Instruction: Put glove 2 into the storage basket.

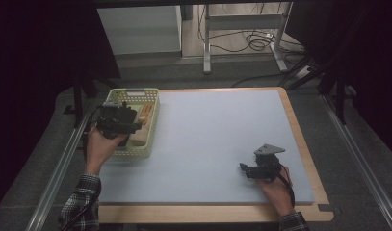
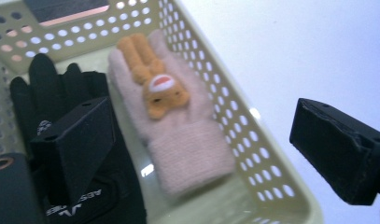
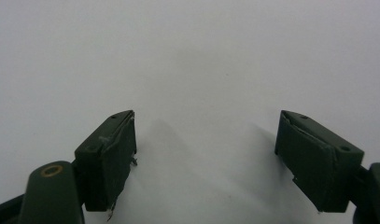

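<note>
Two gloves (image 2: 178,121) in basket (image 2: 253,140)

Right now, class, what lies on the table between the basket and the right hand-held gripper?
Nothing: in the high view, only bare blue mat separates the basket from the right hand-held gripper.

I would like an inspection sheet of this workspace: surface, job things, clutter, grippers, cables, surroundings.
Surface: pale blue-grey mat on a wooden table.
Job's things: pale green perforated plastic basket at the mat's left edge, holding a pink knitted glove with an orange animal face, beside a black fabric glove.
Clutter: nothing seen.
Grippers: left gripper above the basket, jaws open, empty; right gripper over bare mat, jaws open, empty.
Cables: loose cables on the floor behind.
Surroundings: metal table legs; dark curtains.
</note>
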The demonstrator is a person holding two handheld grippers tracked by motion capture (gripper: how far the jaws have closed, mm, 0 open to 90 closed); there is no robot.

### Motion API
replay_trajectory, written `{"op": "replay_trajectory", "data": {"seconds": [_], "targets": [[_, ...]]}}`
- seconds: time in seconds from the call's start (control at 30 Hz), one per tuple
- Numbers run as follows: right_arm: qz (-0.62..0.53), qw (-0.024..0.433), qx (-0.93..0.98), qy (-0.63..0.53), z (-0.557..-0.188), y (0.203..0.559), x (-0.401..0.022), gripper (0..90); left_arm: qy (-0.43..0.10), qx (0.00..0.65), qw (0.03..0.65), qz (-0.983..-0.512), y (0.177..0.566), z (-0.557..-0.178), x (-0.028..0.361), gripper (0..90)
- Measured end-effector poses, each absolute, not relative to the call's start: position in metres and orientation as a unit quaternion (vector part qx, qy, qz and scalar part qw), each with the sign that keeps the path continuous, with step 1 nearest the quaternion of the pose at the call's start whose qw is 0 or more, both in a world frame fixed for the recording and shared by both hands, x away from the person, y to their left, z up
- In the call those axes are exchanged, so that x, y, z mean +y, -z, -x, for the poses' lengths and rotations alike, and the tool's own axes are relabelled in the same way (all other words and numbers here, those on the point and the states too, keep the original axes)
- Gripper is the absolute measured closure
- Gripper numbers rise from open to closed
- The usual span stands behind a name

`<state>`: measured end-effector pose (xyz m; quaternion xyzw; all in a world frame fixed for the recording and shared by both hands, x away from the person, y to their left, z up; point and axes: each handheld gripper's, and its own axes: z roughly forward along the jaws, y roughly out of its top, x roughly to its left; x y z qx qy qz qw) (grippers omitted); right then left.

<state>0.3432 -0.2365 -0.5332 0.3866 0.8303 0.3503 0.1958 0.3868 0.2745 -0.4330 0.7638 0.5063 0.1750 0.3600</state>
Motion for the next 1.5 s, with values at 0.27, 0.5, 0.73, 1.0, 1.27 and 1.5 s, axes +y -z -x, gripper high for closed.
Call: {"op": "replay_trajectory", "data": {"seconds": [0.27, 0.5, 0.73, 1.0, 1.27, 1.5], "targets": [[-0.387, 0.196, 0.830, -0.350, -0.343, 0.533, -0.236, 20.2, -0.174, 0.487, 0.368, -0.772, 0.429, -0.378, 0.262, 5.3], [-0.387, 0.196, 0.830, -0.350, -0.343, 0.533, -0.236, 20.2, -0.167, 0.467, 0.374, -0.784, 0.430, -0.371, 0.247, 3.3], [-0.388, 0.195, 0.830, -0.350, -0.343, 0.533, -0.236, 20.2, -0.162, 0.452, 0.380, -0.791, 0.432, -0.366, 0.234, 2.4], [-0.387, 0.196, 0.830, -0.350, -0.343, 0.533, -0.236, 20.2, -0.158, 0.430, 0.388, -0.800, 0.432, -0.361, 0.216, 1.6], [-0.387, 0.196, 0.830, -0.350, -0.343, 0.533, -0.236, 20.2, -0.159, 0.409, 0.392, -0.809, 0.434, -0.356, 0.198, 1.1], [-0.387, 0.196, 0.830, -0.350, -0.343, 0.533, -0.236, 20.2, -0.155, 0.393, 0.397, -0.815, 0.437, -0.351, 0.184, 0.7]]}}
